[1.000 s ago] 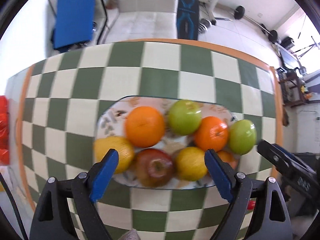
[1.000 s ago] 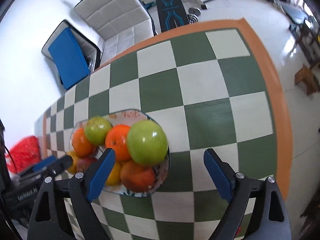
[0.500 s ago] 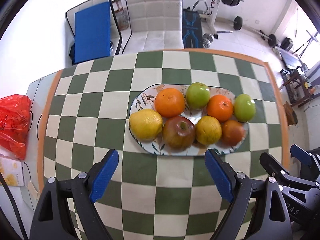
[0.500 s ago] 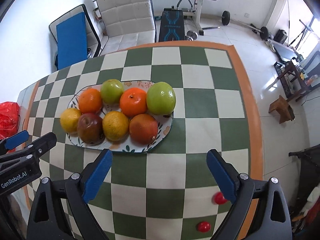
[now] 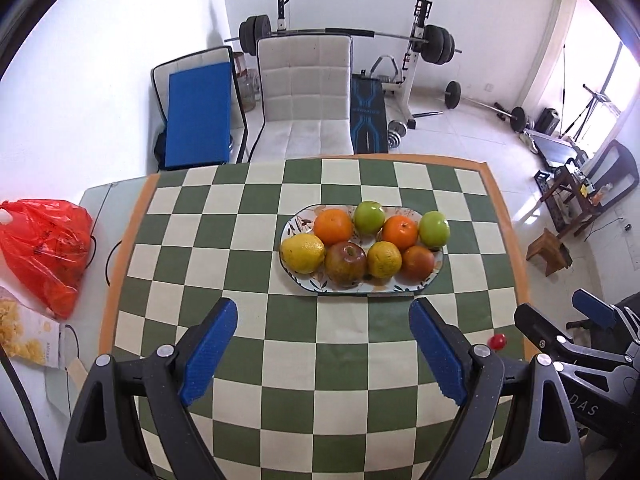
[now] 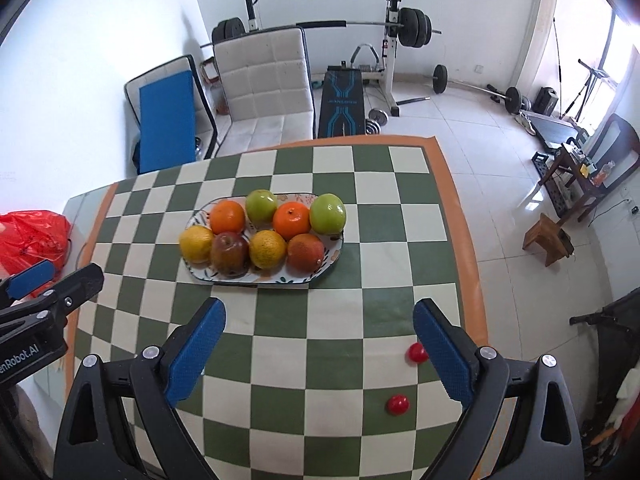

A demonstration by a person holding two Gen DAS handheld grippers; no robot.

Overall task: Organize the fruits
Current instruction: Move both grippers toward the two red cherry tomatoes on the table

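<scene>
Green-and-cream checked tablecloth (image 5: 256, 320) with orange border; floral-patterned white plate (image 5: 298, 222); blue-padded black claws.

the room has plain white walls (image 5: 120, 40) and a shiny floor (image 6: 480, 140) of pale tiles, and bright light comes in from a window (image 5: 612, 80) on the far right. behind the counter (image 5: 256, 216) with its green and cream squares and orange edge stands a padded white chair (image 5: 306, 92), with a blue mat (image 5: 198, 114) leaning by the wall just beside it. further back there is a weight rack (image 5: 416, 52) holding a long bar with black round weights, a black and blue bench (image 6: 342, 100), more weights lying on the floor, and a small brown wooden stool (image 6: 546, 240) off to the right.
</scene>
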